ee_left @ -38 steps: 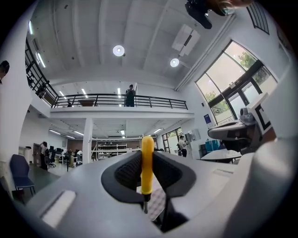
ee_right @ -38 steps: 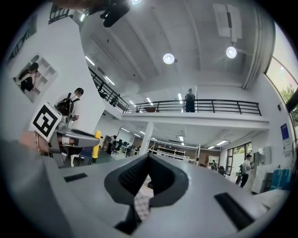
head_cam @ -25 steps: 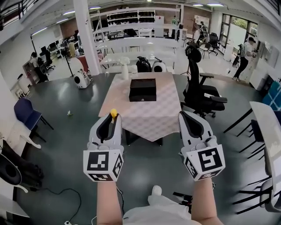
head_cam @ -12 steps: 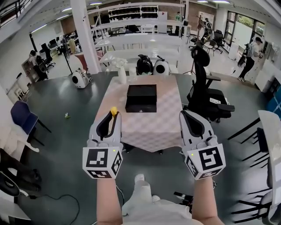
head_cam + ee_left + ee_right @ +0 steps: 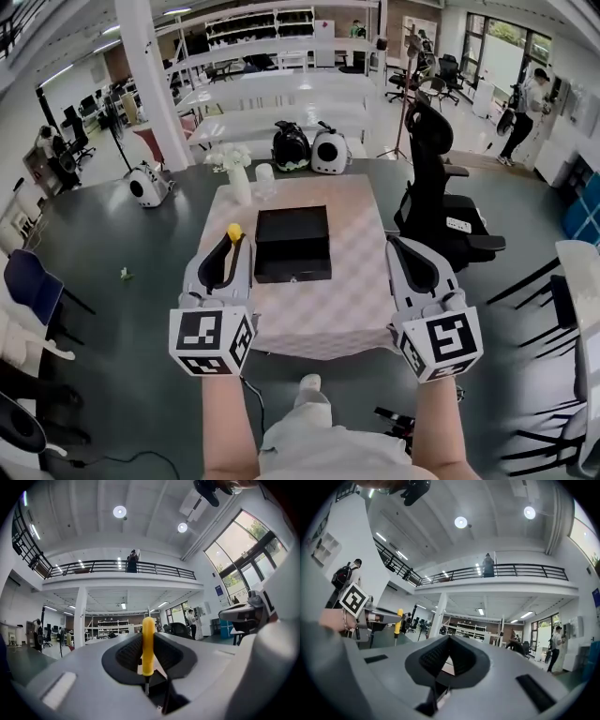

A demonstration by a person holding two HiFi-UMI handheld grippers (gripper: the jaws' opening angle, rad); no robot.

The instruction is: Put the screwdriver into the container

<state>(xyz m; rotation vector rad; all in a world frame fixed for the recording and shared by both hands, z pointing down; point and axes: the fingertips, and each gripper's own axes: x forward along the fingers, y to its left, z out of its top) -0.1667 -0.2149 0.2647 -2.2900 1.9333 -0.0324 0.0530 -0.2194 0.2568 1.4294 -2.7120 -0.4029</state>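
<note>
A screwdriver with a yellow handle [image 5: 148, 644] stands upright between the pads of my left gripper [image 5: 147, 641], which is shut on it; its metal shaft points down toward the gripper body. In the head view the handle's tip [image 5: 233, 231] sticks out past the left gripper [image 5: 228, 246], just left of the black box container [image 5: 292, 244] lying on the table. My right gripper [image 5: 412, 258] hovers over the table's right side, level with the left one. Its jaws [image 5: 449, 641] are shut with nothing between them. The right gripper view also shows the screwdriver [image 5: 398, 620] at the left.
The table has a pale checked cloth [image 5: 347, 300]. A vase of white flowers [image 5: 234, 173] and a cup [image 5: 264, 173] stand at its far left corner. A black office chair [image 5: 441, 206] is right of the table. Two rounded devices [image 5: 309, 148] sit on the floor behind it.
The table and black box have come much closer and lower in the head view. Both grippers now reach over the table's near half. The left grip on the screwdriver is unchanged.
</note>
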